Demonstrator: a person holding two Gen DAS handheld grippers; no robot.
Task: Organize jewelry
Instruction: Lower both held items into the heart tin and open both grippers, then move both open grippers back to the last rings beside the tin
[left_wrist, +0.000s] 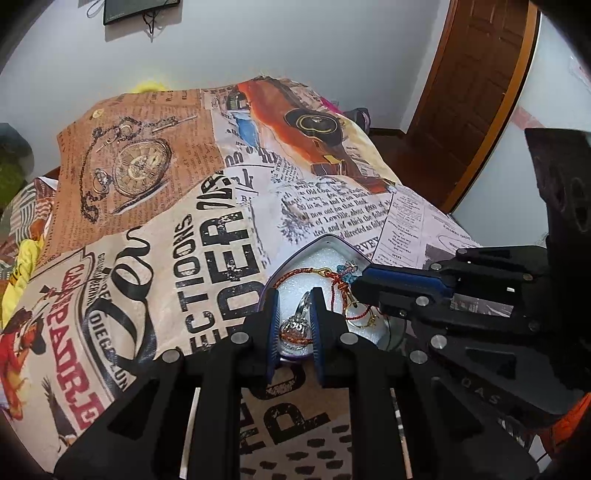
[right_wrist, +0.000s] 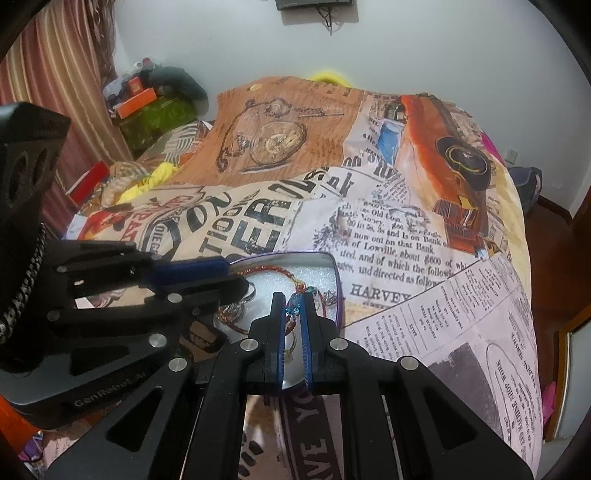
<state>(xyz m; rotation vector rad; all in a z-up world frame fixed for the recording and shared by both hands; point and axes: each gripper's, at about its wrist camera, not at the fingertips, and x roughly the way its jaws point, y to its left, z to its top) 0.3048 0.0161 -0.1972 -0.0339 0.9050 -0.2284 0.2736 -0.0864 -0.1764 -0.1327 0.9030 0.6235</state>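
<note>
Right wrist view: my right gripper (right_wrist: 293, 301) pinches the blue beaded charm (right_wrist: 295, 303) over the purple heart-shaped tin (right_wrist: 334, 269); I should lift slowly to avoid tangling threads.

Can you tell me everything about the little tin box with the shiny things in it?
The tin box is a small, lidless metal tray with a purple rim and white sparkly foam inside. It sits flat on the printed newspaper-pattern cloth. Red-and-gold thread bracelets, gold rings and a blue bead charm lie in it. Both grippers reach in.
</note>
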